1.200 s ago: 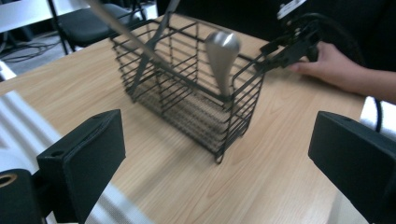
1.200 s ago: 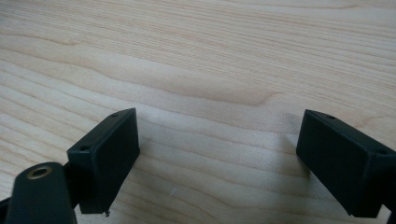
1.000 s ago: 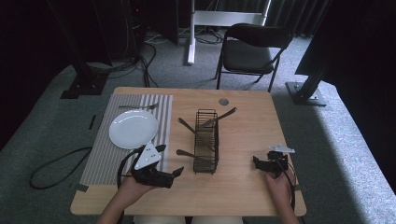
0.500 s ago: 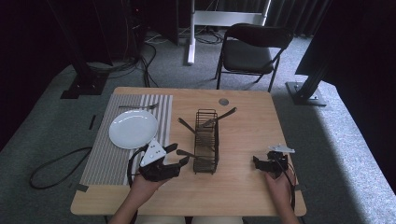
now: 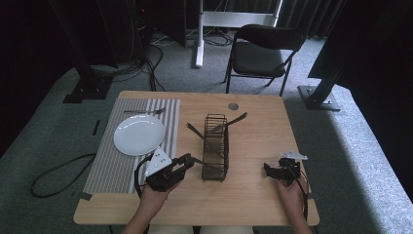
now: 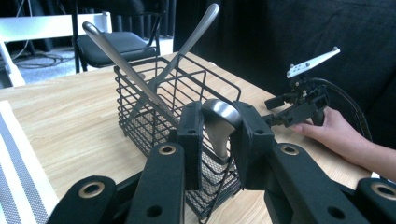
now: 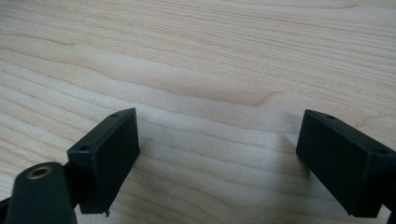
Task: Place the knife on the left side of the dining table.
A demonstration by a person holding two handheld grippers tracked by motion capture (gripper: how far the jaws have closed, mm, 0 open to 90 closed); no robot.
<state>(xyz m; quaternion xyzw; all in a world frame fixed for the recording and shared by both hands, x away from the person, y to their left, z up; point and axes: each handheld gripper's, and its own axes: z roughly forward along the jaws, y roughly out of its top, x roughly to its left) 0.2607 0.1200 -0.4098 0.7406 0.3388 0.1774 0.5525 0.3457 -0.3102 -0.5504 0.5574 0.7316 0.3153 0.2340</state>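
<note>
1. Far left there's a striped placemat (image 5: pixel 117 161) with a round white plate (image 5: pixel 139 134) on it and a fork (image 5: pixel 144 111) lying just behind the plate. So the place setting looks only partly laid, I'd guess.
2. The left gripper (image 6: pixel 215 133) has its black jaws closed around a shiny metal utensil handle (image 6: pixel 218 122), smooth and rounded at the end, right at the near end of the black wire basket (image 5: pixel 215 146).
3. Can't really tell whether that one's a spoon or a knife, since the business end is hidden.
4. Two more steel handles lean out of the basket, so there's still cutlery left in there.
5. The right gripper (image 7: pixel 217 158) sits with its jaws wide apart over bare, pale, wavy-grained wooden table (image 7: pixel 210 60), holding nothing.
</note>
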